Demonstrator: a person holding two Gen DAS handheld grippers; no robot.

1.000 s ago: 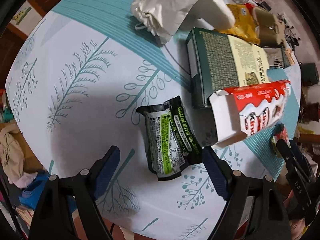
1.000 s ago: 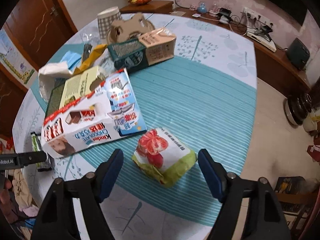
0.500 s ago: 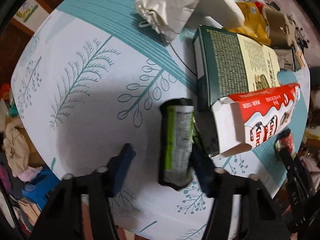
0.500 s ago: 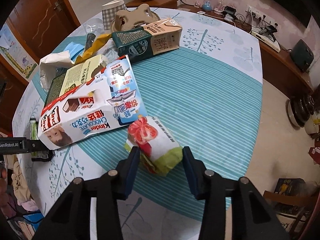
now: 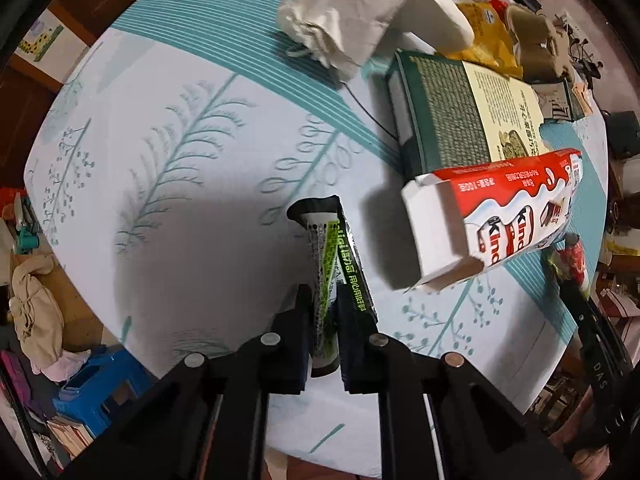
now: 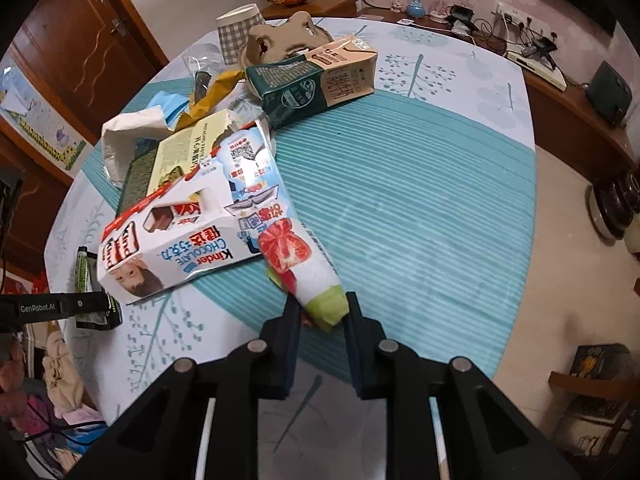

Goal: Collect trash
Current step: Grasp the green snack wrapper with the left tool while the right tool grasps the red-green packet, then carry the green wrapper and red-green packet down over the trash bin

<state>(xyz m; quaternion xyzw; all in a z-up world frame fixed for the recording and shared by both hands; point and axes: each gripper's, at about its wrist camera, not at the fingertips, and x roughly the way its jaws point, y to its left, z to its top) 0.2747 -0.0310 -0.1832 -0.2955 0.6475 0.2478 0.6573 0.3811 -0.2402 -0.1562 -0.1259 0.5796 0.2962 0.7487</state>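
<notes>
A black and green snack wrapper is pinched upright between my left gripper's fingers, whose jaws are closing on it just above the tablecloth. A white packet with a strawberry picture and a green end is squeezed between my right gripper's fingers, whose jaws are also closing. In the right wrist view the left gripper shows at the far left with its wrapper. In the left wrist view the right gripper and its packet show at the right edge.
A red and white Kinder box lies between the two grippers, with a green and cream box behind it. Further back are a crumpled white paper bag, a yellow bag, a milk carton, an egg tray and a checked cup. The round table drops off to the floor on the right.
Both grippers went from wide open to closed on their items. The black and green wrapper was folded up narrow, and the strawberry packet was squeezed narrow. Neither hand has travelled.
</notes>
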